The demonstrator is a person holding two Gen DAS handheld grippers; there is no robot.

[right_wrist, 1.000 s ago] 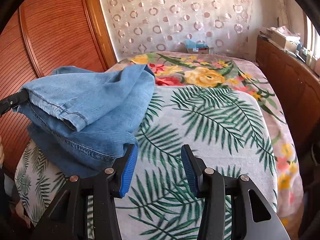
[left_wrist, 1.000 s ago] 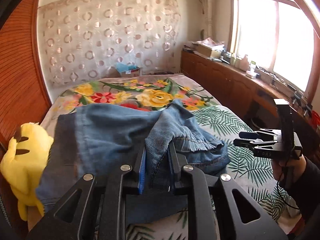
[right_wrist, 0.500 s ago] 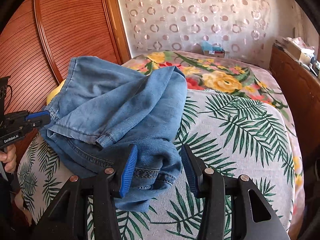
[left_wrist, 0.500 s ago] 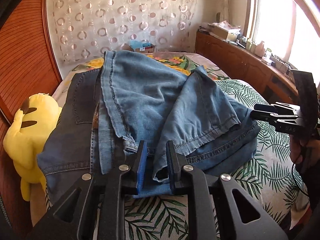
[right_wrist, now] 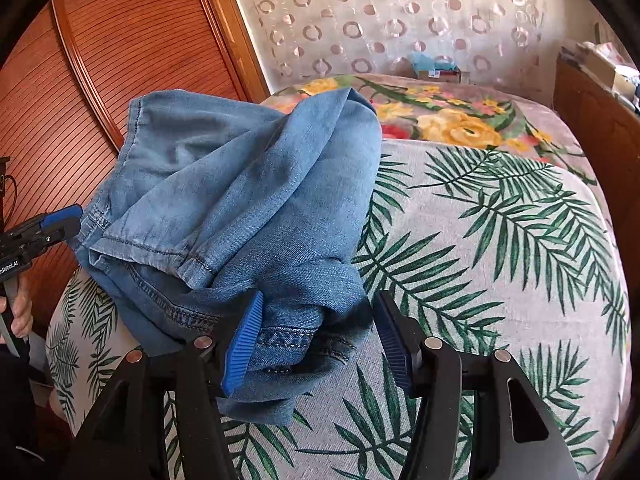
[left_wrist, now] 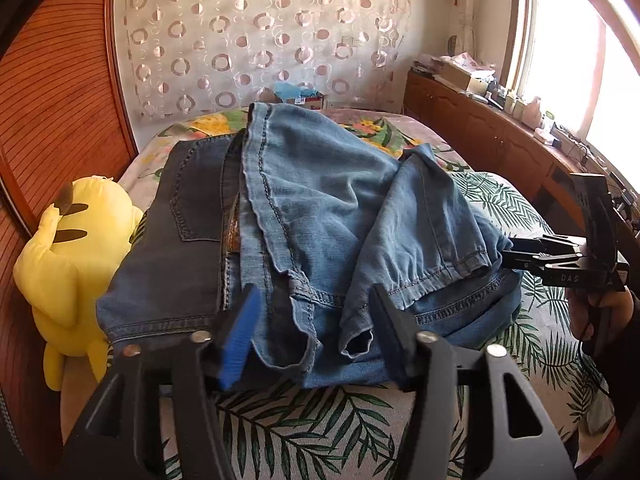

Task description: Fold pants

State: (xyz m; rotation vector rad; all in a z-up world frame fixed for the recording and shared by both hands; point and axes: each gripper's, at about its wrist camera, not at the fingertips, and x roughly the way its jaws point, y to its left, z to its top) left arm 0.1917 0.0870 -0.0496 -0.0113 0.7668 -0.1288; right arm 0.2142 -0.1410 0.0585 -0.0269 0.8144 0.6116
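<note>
Light blue jeans (left_wrist: 332,208) lie folded in a loose heap on the bed, the leg hems toward me; they also show in the right wrist view (right_wrist: 248,200). My left gripper (left_wrist: 316,332) is open, its blue pads either side of the hems, holding nothing. My right gripper (right_wrist: 316,336) is open over the waistband edge of the heap. In the left wrist view the right gripper (left_wrist: 516,256) sits at the heap's right side. In the right wrist view the left gripper (right_wrist: 60,220) sits at the heap's left side.
Darker jeans (left_wrist: 180,248) lie under and left of the light pair. A yellow plush toy (left_wrist: 68,256) sits at the bed's left edge by the wooden wardrobe (right_wrist: 100,80). A leaf-print bedspread (right_wrist: 500,240) covers the bed. A wooden cabinet (left_wrist: 500,140) runs along the right.
My left gripper has opened and let go of the leg hems, which now lie on the heap. The jeans have been laid down and the right gripper has moved in closer to them.
</note>
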